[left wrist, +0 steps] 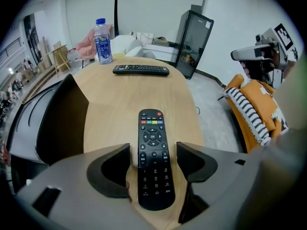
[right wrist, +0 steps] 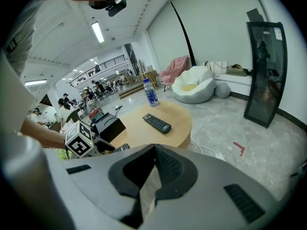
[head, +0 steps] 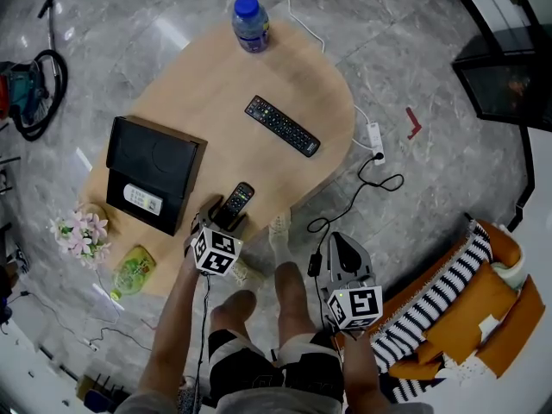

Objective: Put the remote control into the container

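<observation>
A small black remote control [head: 238,198] lies flat on the wooden table [head: 216,84], near its front edge. My left gripper [head: 222,220] is open around it: in the left gripper view the remote control [left wrist: 151,133] lies between the two jaws of the left gripper [left wrist: 153,147], with a gap on each side. The black container [head: 155,172] stands just left of it, its lid up, and shows as a dark container [left wrist: 57,123] at the left. My right gripper [head: 338,243] is shut and empty off the table over the floor; the right gripper [right wrist: 153,150] shows its jaws meeting.
A longer black remote [head: 282,126] lies mid-table and a water bottle [head: 250,22] stands at the far end. Flowers [head: 80,231] and a green pack [head: 134,270] sit at the table's near left. A power strip [head: 375,136] with cables lies on the floor; a striped orange cushion [head: 466,309] is at the right.
</observation>
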